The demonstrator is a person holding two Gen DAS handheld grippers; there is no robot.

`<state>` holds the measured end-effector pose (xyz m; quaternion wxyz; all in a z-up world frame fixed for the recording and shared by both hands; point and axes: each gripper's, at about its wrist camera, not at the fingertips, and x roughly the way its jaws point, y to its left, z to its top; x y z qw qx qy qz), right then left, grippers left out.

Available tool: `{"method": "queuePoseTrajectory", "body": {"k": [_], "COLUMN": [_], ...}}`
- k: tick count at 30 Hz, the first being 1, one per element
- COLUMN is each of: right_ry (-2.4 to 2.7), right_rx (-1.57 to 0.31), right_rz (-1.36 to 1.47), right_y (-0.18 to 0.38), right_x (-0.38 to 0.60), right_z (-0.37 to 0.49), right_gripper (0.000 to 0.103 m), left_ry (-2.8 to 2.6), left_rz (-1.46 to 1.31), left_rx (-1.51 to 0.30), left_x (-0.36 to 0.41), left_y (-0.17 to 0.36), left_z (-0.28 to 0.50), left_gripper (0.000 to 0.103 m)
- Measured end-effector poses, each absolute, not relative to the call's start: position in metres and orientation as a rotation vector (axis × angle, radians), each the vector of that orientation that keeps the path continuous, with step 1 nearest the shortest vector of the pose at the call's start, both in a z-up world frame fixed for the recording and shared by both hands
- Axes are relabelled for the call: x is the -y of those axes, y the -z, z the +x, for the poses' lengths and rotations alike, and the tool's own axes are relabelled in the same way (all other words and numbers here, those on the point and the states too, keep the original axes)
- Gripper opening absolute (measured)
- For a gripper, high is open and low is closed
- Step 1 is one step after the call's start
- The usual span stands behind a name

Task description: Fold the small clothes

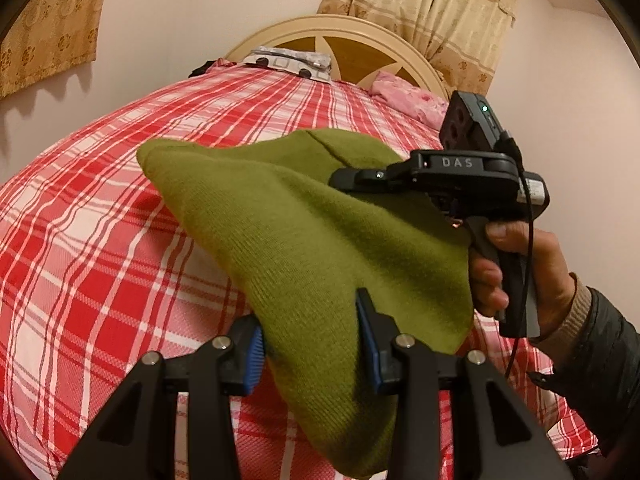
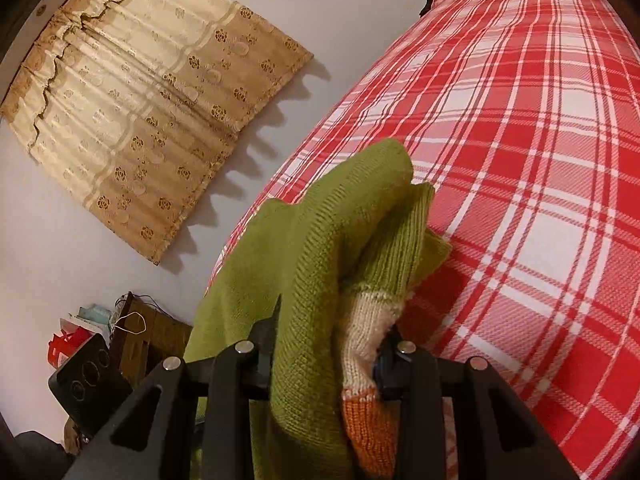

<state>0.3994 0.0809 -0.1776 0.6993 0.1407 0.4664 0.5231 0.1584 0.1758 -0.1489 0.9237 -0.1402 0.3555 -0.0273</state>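
Green sweater [image 1: 304, 236] bunched between both grippers' fingers [image 1: 370, 336] — lifted off bed [image 1: 100, 240].

Matt green knit garment [image 1: 304, 240], fine-ribbed, cuff [image 2: 366, 344] coarser in cream and orange wool, woven red plaid sheet [image 1: 100, 260], matt black plastic gripper [image 1: 312, 356], blue ribbed pads [image 1: 255, 354], shiny metal rivets, glossy wooden headboard [image 1: 340, 32], satiny patterned curtain [image 2: 140, 112]

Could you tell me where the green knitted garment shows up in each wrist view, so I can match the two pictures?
Left wrist view: the green knitted garment fills the centre, stretched from the left claw at the bottom up to the right claw.
Right wrist view: it is bunched at bottom centre, cream and orange cuff included, in the right claw.
Shared landmark: the red plaid bedsheet.
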Motion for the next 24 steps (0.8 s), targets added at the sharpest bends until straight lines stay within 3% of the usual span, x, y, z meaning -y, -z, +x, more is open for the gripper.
{"method": "queuePoseTrajectory", "body": {"k": [16, 24], "right_ry": [-1.14, -1.092], "right_rx": [-1.092, -1.099], "right_rz": [0.316, 0.259], "right_y": [0.205, 0.206], "right_x": [-0.087, -0.087], "right_z": [0.41, 0.412], "right_gripper": [0.034, 0.036], "left_ry": [0.049, 0.031], "left_rz": [-0.309, -0.344], "left_rx": [-0.793, -0.797], "left_x": [-0.182, -0.186], "left_y": [0.177, 0.166], "left_z": [0.155, 0.138], "left_gripper": [0.043, 0.052]}}
